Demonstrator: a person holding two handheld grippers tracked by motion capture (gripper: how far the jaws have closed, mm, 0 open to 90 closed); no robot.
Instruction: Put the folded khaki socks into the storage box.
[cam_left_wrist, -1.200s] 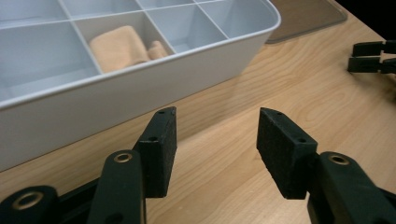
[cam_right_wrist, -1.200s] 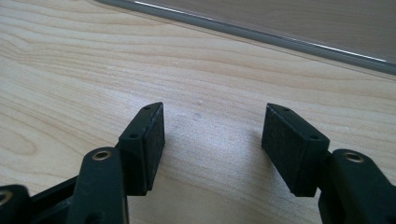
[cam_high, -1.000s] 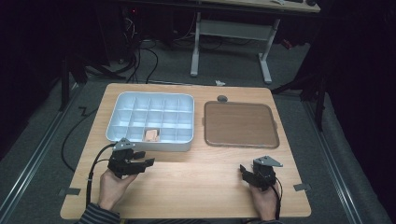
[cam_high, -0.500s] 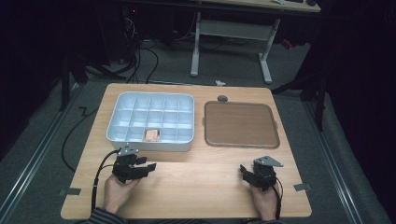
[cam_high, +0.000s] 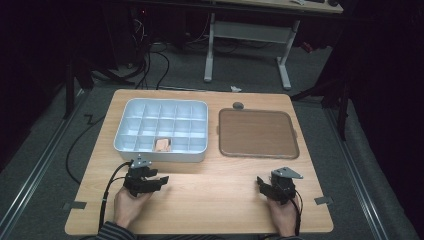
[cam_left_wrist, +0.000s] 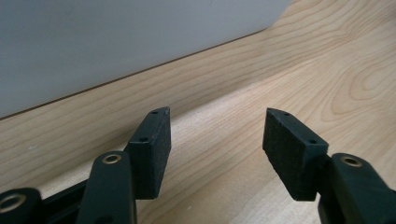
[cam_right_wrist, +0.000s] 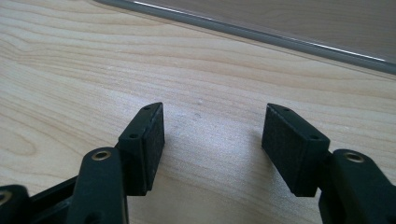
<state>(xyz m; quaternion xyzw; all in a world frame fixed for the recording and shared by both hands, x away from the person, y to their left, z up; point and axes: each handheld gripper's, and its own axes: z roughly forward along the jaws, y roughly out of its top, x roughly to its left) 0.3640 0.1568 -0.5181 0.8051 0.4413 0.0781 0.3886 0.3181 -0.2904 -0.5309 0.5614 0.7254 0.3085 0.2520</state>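
On the wooden worktop (cam_high: 210, 195) both hands rest near the person's edge, each with a hand-held gripper. The left hand-held gripper (cam_high: 159, 181) lies just in front of the near wall of the white compartment tray (cam_high: 159, 152), close to it but apart. In the left gripper view (cam_left_wrist: 215, 135) its two black jaws stand wide apart over bare wood, with the tray's pale wall across the top of the picture; the jaws have just been opening, and nothing lies between them.

The right hand-held gripper (cam_high: 260, 182) sits at the right of the worktop, in front of the brown flat tray (cam_high: 257, 132) and well apart from it. In the right gripper view (cam_right_wrist: 212, 128) its jaws are likewise spread wide and hold nothing, and the grey rim of the brown tray runs across the top.

The compartment tray stands on the left half of the worktop, beside the brown tray. In a cell of its nearest row lies a small tan piece (cam_high: 162, 145); it is too small to say what it is, perhaps a bit of wood or foam. A small dark round knob (cam_high: 238, 105) sits on the worktop just beyond the brown tray's far edge.
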